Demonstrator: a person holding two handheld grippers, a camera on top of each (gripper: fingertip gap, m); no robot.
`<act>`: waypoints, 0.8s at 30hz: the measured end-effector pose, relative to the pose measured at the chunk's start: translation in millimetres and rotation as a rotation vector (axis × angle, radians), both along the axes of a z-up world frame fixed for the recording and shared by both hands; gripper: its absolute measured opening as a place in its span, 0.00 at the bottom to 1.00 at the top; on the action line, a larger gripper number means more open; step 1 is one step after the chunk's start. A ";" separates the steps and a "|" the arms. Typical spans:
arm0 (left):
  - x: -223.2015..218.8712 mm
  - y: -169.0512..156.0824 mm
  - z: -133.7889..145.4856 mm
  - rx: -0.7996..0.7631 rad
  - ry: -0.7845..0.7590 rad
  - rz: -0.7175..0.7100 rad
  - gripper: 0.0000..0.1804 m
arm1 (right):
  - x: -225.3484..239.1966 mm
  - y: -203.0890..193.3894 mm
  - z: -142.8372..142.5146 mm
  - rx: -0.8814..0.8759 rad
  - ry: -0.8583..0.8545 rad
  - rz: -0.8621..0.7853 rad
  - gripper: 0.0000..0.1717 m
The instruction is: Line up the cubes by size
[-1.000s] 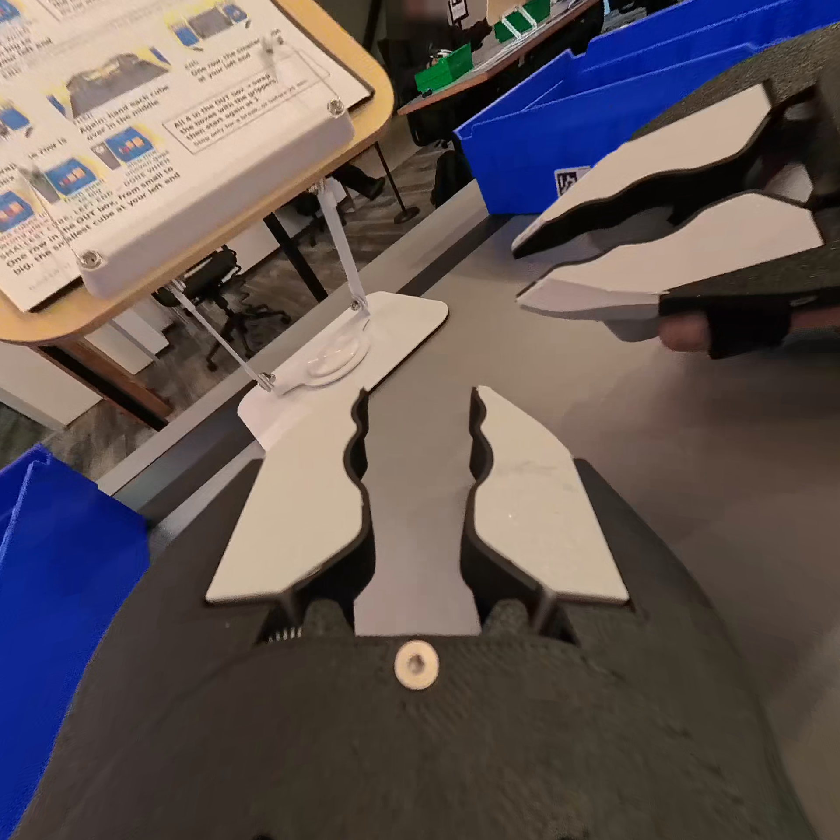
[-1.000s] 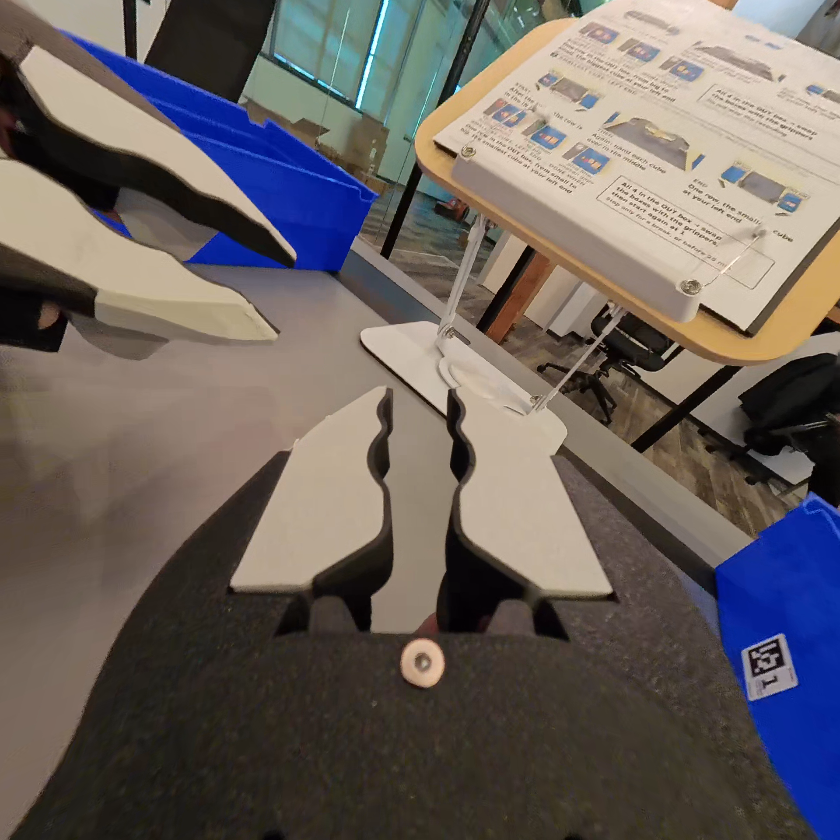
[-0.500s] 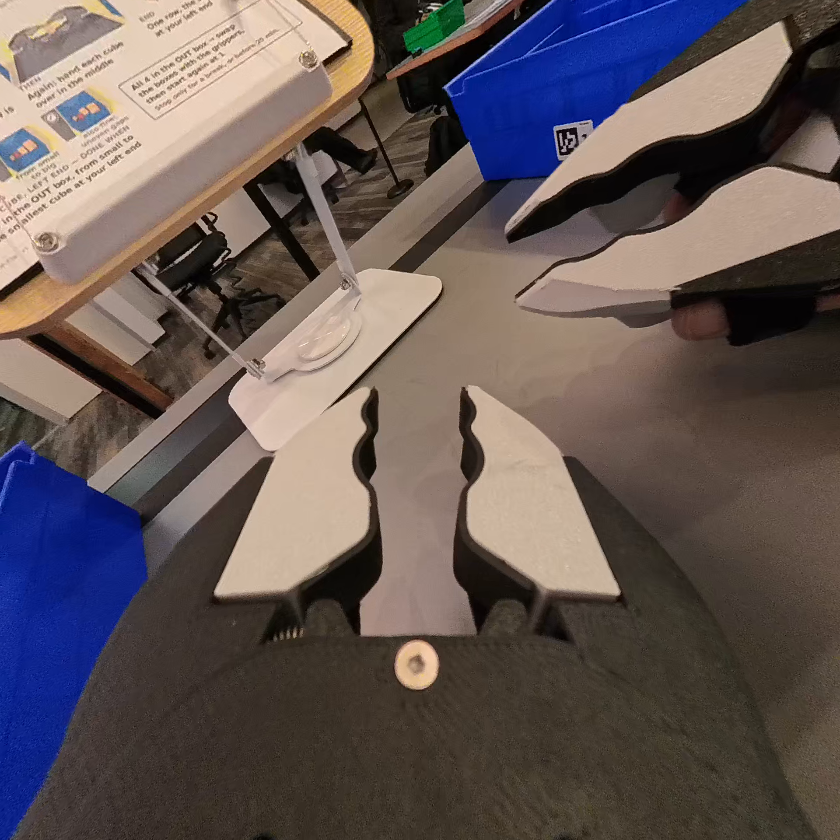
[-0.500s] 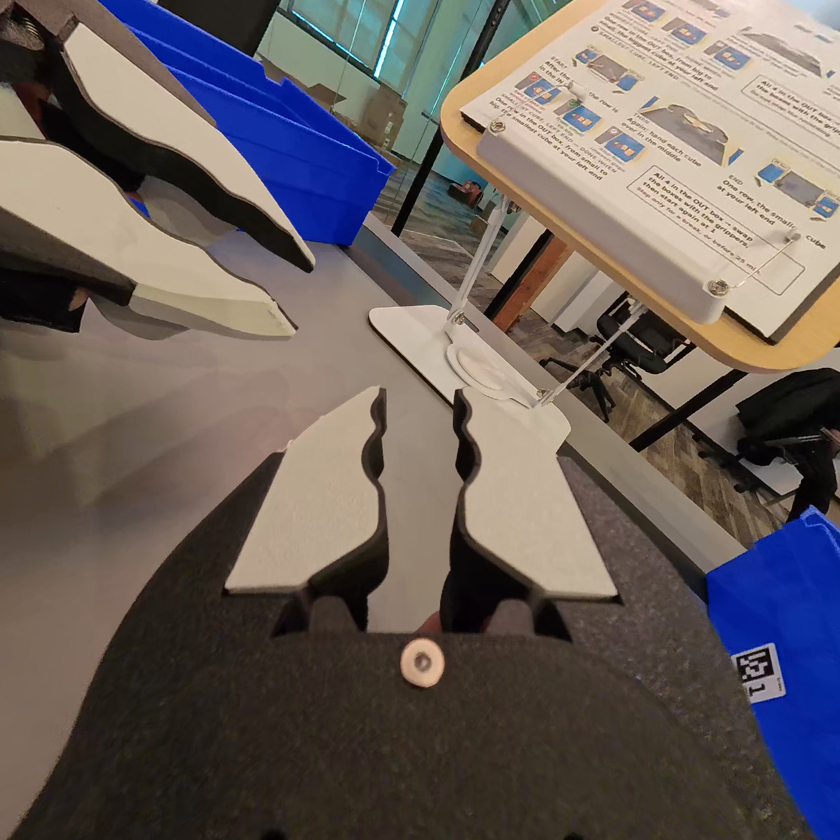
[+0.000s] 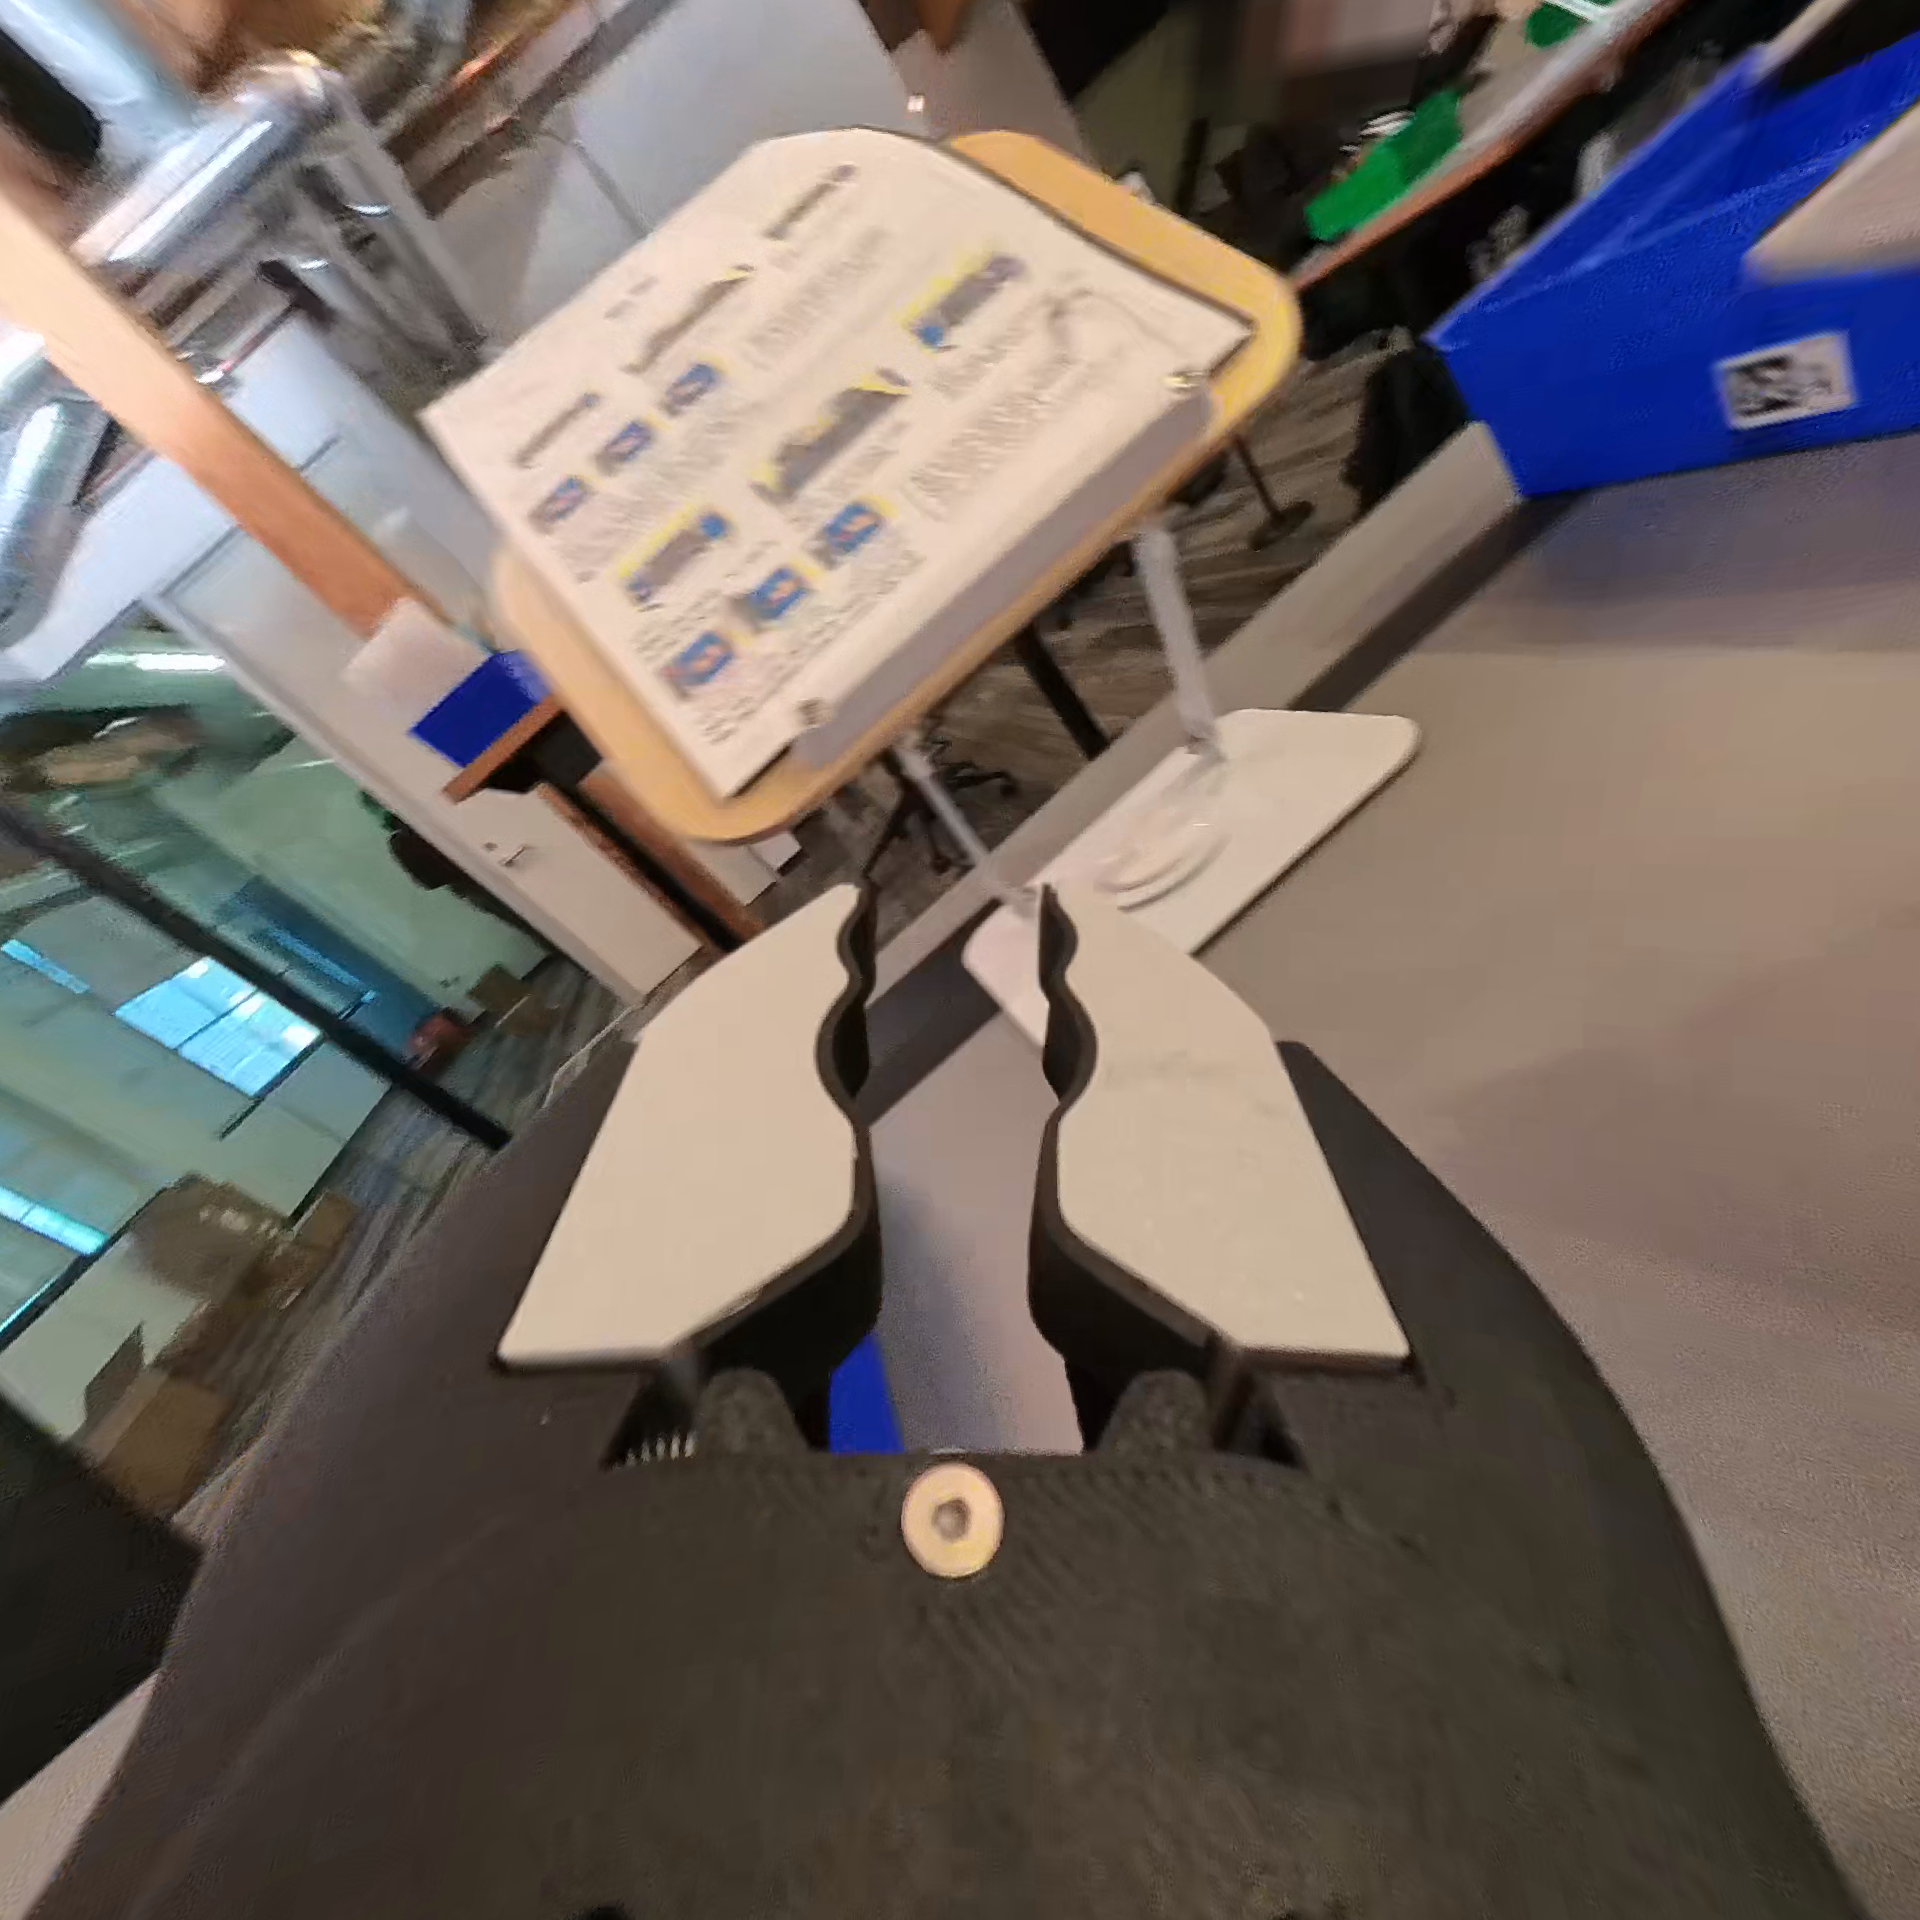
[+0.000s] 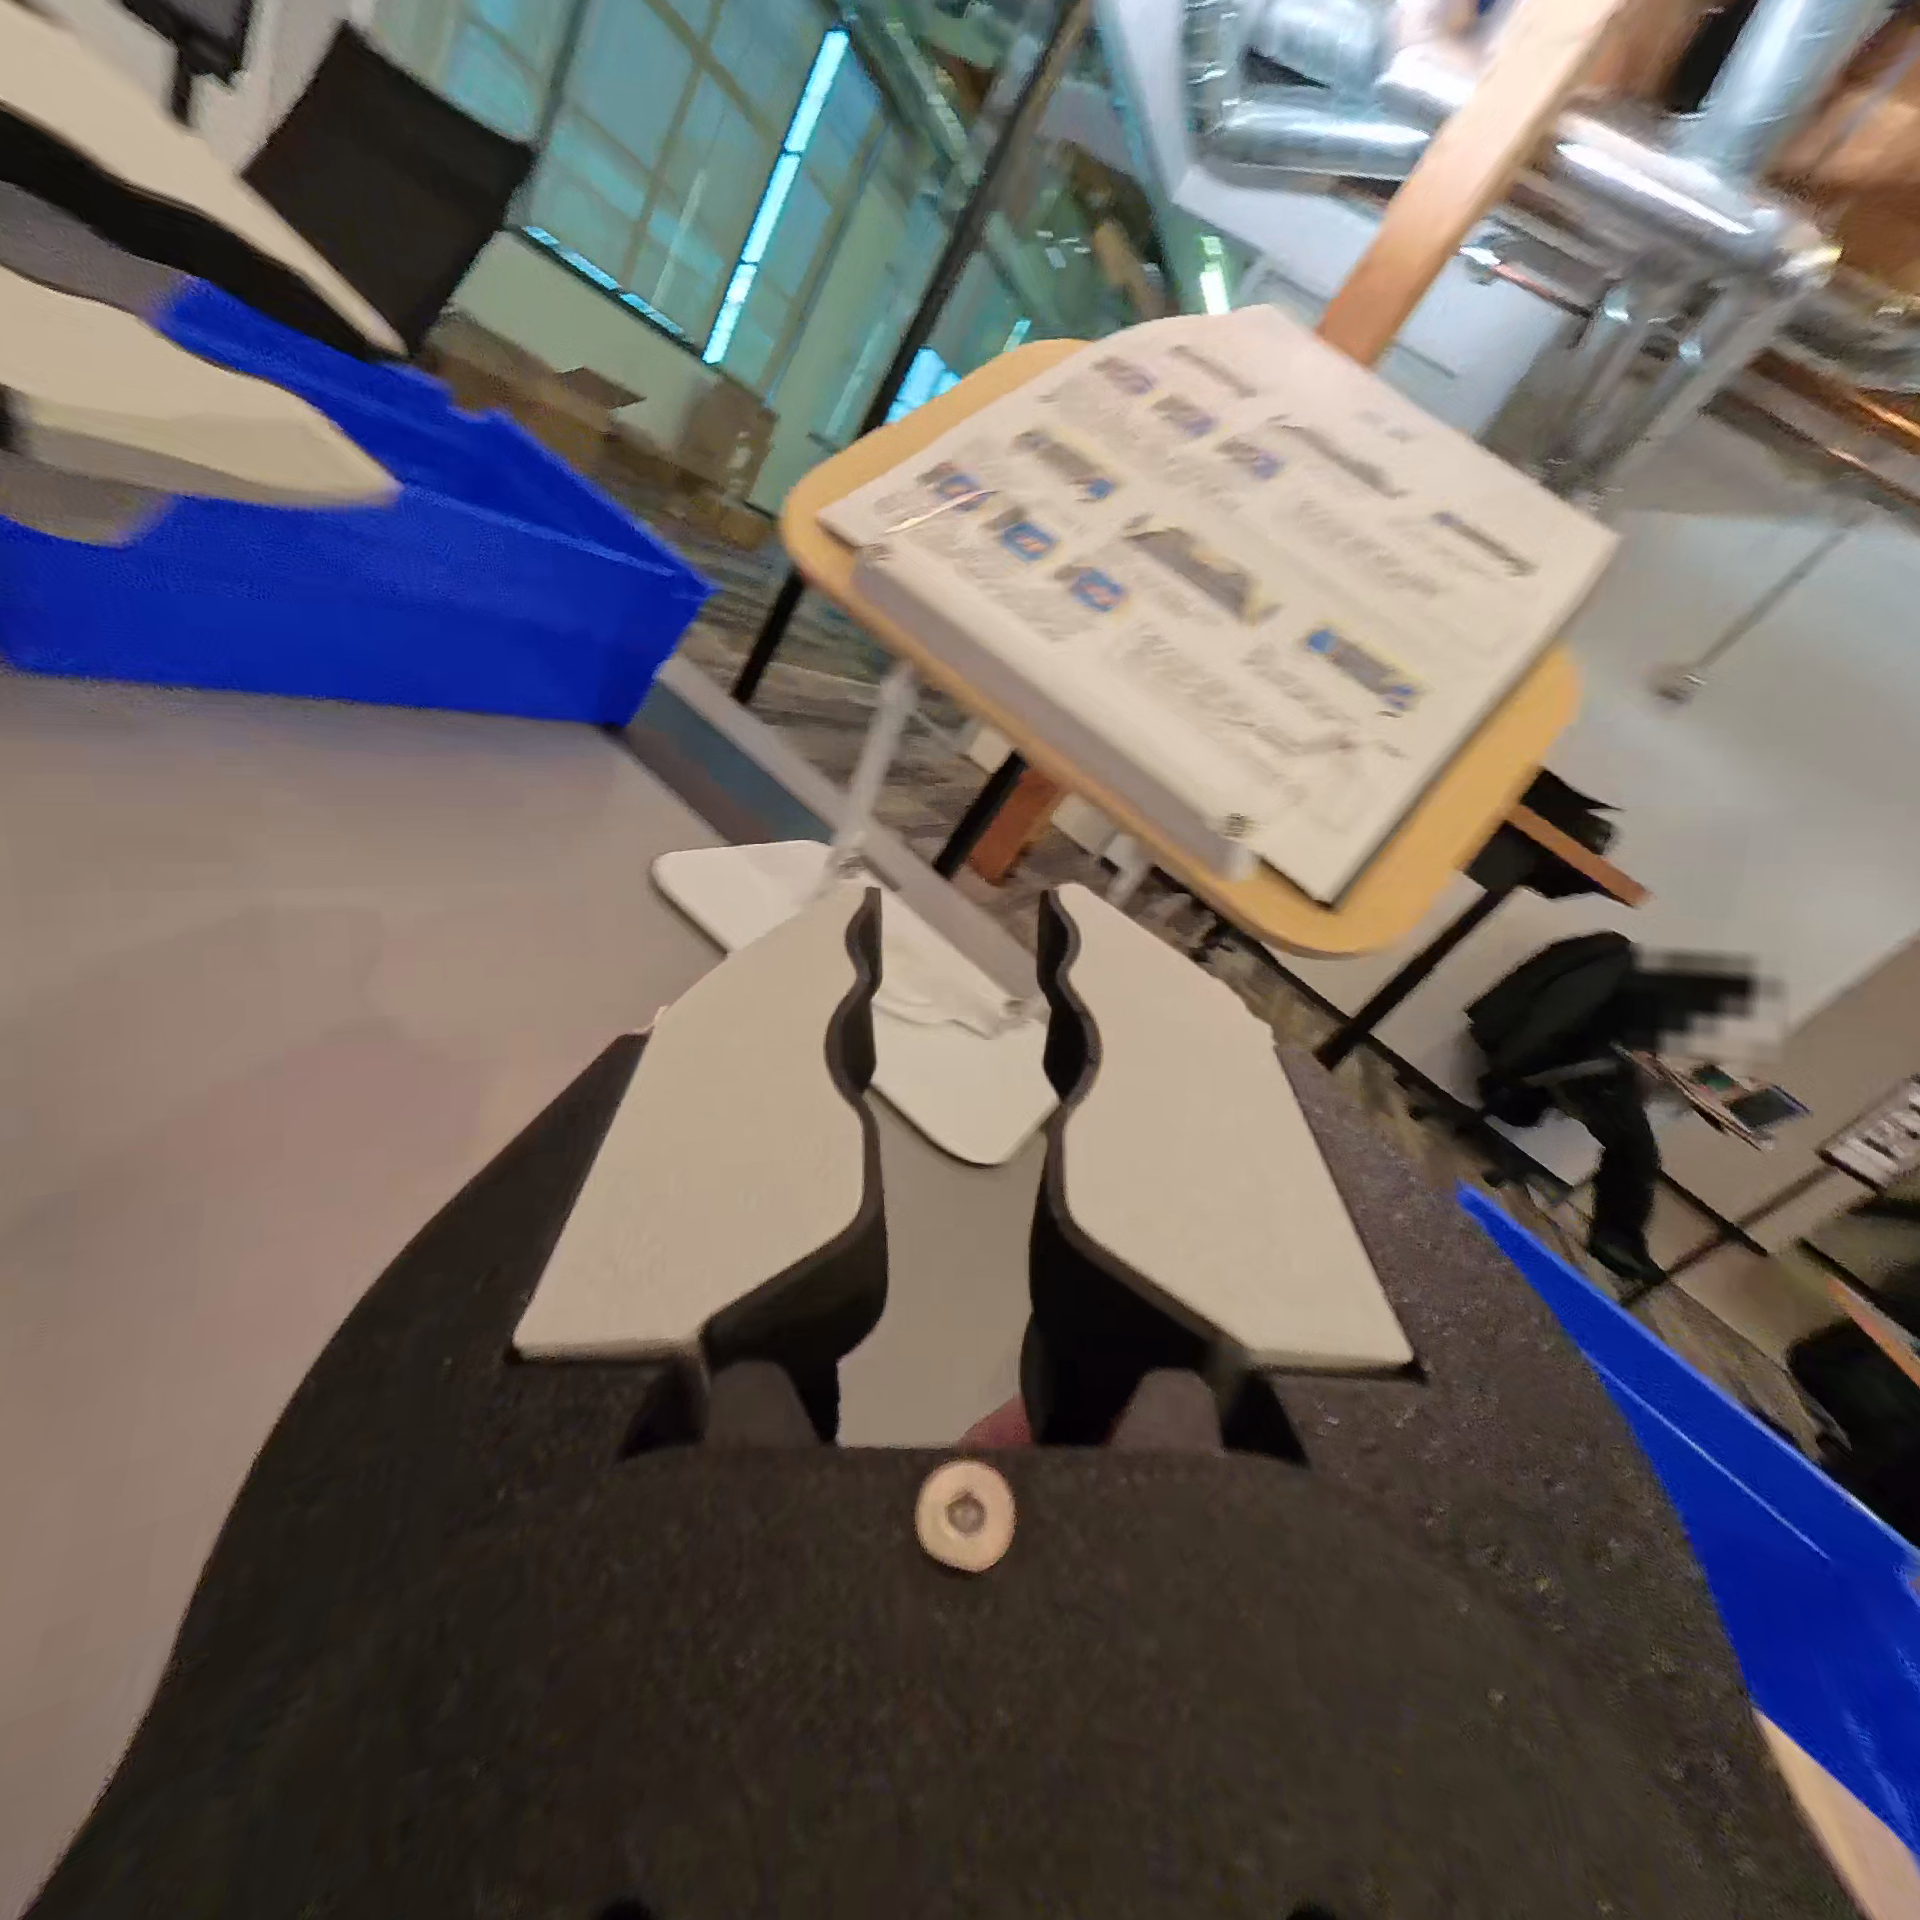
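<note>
Left wrist view, blurred: the left gripper (image 5: 951, 914) hangs over the near edge of the grey table (image 5: 1610, 1039), jaws spread, nothing between the pads, only table edge and floor showing through the gap. Landmark for everything is the white stand base (image 5: 1278, 800) on the table. It sits just beyond and right of the left fingertips; its thin legs carry a tan board with a printed instruction sheet (image 5: 831, 457) up and left of the base. A blue bin (image 5: 1662, 312) with a square code label lies well right of the base at the frame's top corner. A sliver of blue (image 5: 862, 1397) shows low between the finger roots (probably another bin under the gripper, too little visible to be sure).

Right wrist view: the right gripper (image 6: 958, 914) is parted too, pads bare, and the stand base (image 6: 727, 883) shows straight through the gap and just left of the fingertips. The sheet (image 6: 1247, 592) is up and right of the base. A blue bin (image 6: 416, 603) sits well left of the base, and the left gripper's pale fingers (image 6: 156, 436) overlap its near wall at the left edge. Another blue bin's edge (image 6: 1714, 1455) cuts in far right of the base.

Cubes: cannot tell where they are; none visible in either view, table around the base shows just grey surface.
</note>
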State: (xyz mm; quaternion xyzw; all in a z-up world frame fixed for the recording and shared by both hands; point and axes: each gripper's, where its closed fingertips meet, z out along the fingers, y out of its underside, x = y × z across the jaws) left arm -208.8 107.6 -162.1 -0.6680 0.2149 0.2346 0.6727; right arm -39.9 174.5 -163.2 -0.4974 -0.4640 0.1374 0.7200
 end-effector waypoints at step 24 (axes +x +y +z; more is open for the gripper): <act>-309.5 -100.0 -91.5 -0.241 -0.667 0.621 0.56 | 360.2 171.5 -76.7 -0.522 0.099 -0.823 0.30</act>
